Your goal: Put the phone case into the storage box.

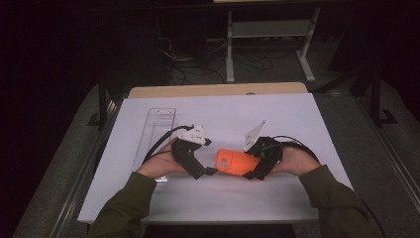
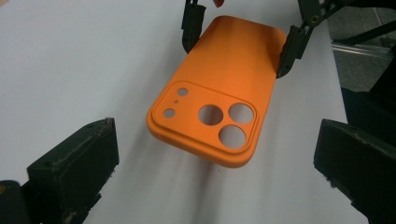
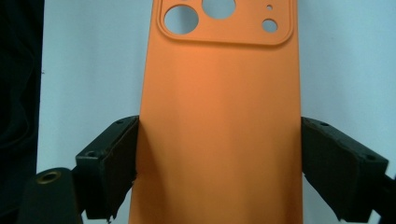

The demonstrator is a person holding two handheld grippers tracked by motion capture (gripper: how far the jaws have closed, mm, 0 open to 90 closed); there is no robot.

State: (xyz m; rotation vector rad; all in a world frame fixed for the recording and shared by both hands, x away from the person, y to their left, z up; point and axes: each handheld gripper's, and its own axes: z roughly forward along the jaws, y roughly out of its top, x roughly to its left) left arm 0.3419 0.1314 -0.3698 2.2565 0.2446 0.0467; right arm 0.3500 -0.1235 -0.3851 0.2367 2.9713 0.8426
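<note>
Right tool (image 3: 219, 163) clamps smooth matte orange phone case (image 3: 219, 116).

Two forearms in olive-green sleeves come in from the bottom edge of the high view and angle toward each other. The left hand holds the left claw (image 1: 210, 171), tilted down and pointing toward the right one, its two black jaws spread wide with nothing between the pads. The right hand holds the right claw (image 1: 249, 174), pointing back at the left, its jaws pressed against both long edges of what it grips.
</note>
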